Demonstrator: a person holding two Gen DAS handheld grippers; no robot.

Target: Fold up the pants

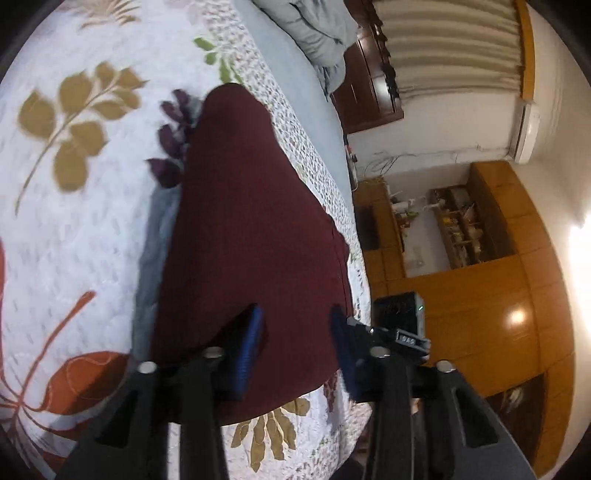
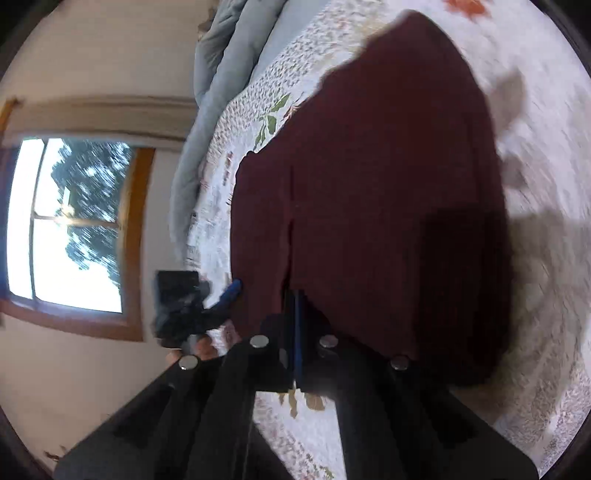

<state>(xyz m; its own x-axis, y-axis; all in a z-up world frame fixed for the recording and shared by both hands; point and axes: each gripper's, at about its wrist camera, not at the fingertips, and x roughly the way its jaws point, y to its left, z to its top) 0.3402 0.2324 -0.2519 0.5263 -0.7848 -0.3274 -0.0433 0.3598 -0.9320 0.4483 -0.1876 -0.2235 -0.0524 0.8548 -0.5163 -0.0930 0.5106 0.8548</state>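
Note:
Dark maroon pants (image 1: 251,229) lie folded on a floral quilted bedspread (image 1: 74,229). My left gripper (image 1: 293,343) is open, its blue fingers (image 1: 249,350) spread over the near edge of the pants, with nothing between them. In the right wrist view the pants (image 2: 388,206) fill the middle. My right gripper (image 2: 297,325) is shut on the near edge of the pants. The left gripper (image 2: 229,291) shows at the left beside the pants' edge.
A grey duvet (image 1: 314,33) is bunched at the far end of the bed. The bed edge (image 1: 351,206) runs beside wooden cabinets (image 1: 480,280). A window (image 2: 70,225) is on the wall at the left of the right wrist view.

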